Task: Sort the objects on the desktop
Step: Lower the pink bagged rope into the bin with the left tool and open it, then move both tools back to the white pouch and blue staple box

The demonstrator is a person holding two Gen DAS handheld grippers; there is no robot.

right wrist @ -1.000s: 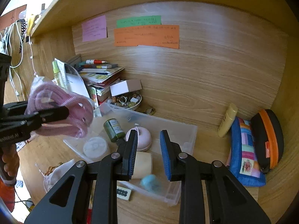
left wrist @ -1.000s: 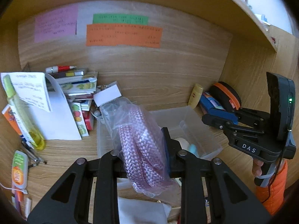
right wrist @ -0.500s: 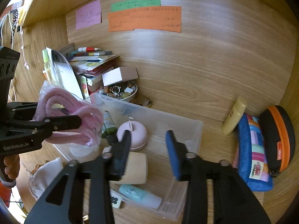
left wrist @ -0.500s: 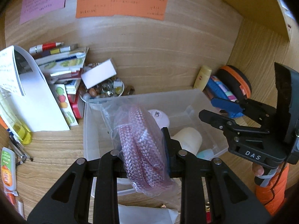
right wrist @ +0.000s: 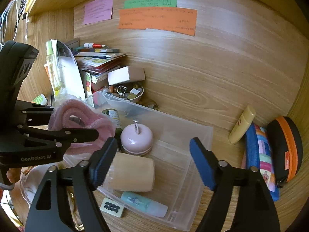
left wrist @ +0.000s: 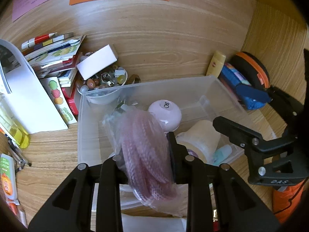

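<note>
A wooden desk alcove [right wrist: 193, 77] with a wood-grain back wall carries pink [right wrist: 98, 9], green [right wrist: 150, 2] and orange paper notes [right wrist: 157, 20]. A clear plastic bin [right wrist: 193, 135] sits on the desk below both tongs.

The left gripper [left wrist: 146, 154] pinches a bagged coil of pink braided rope [left wrist: 146, 150] between its fingers; its jaws have just been opening a little, with the bag still between them and the pads touching it. The bag hangs over the near left part of the bin.

The right gripper [right wrist: 154, 164] is spread wide, its jaws having just been opening, and nothing is pressed between its blue pads [right wrist: 200, 164]. Between and below them, inside the bin, lie a beige cylinder [right wrist: 131, 174] on its side, a pale pink round case [right wrist: 137, 137] beyond it, and a light blue tube [right wrist: 143, 203] nearer.

Left of the left gripper stand stacked booklets [left wrist: 56, 58], a white box [left wrist: 96, 61] and a small bowl of trinkets [left wrist: 104, 79]. Right of the right gripper lie a yellow tube [right wrist: 242, 124], a blue patchwork pouch [right wrist: 260, 154] and a black-and-orange case [right wrist: 285, 147].
</note>
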